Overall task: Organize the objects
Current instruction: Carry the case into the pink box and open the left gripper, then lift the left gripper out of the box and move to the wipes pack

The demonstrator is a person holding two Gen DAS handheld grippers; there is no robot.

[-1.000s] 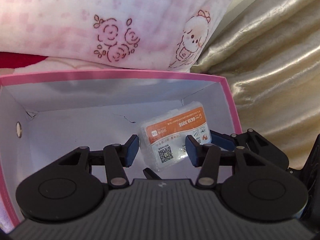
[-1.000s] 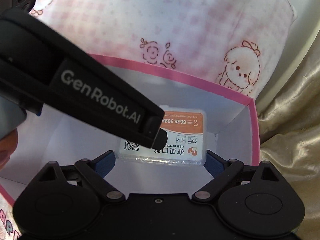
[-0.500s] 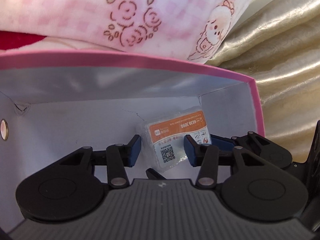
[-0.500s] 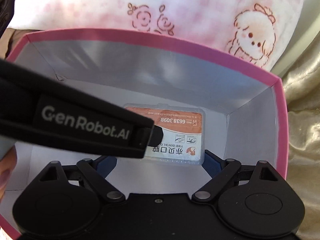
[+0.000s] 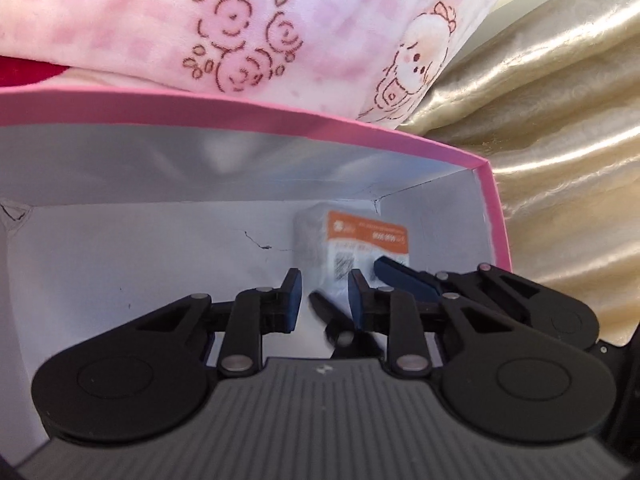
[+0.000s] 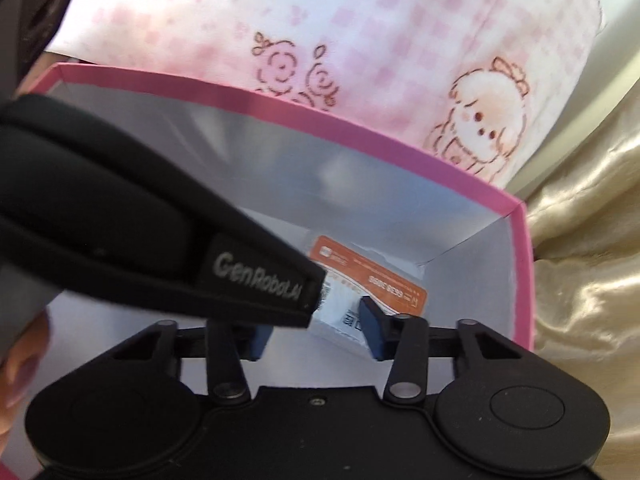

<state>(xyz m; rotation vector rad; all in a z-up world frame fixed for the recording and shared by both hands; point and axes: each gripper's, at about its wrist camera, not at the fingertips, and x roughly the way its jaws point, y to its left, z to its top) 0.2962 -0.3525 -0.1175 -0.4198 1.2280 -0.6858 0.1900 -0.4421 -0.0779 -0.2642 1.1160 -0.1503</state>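
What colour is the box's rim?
Pink rim on the box, seen best in the right wrist view.

Black left claw (image 5: 324, 296) with blue pads, silver pivot screws, ribbed grey housing, right claw (image 6: 316, 330) alike, white "GenRobot.AI" lettering

a soft pink and white checked blanket (image 5: 304, 20) lies bunched up behind the far side, printed with brown outlined roses (image 5: 240, 52) and a little round cartoon figure with a bow (image 5: 420, 56). in the right wrist view the same blanket (image 6: 360, 40) fills the top. off to the right, shiny pale gold fabric (image 5: 560, 128) falls in folds and catches the light. a strip of red cloth (image 5: 28, 74) peeks out at the far left, under the blanket's edge.
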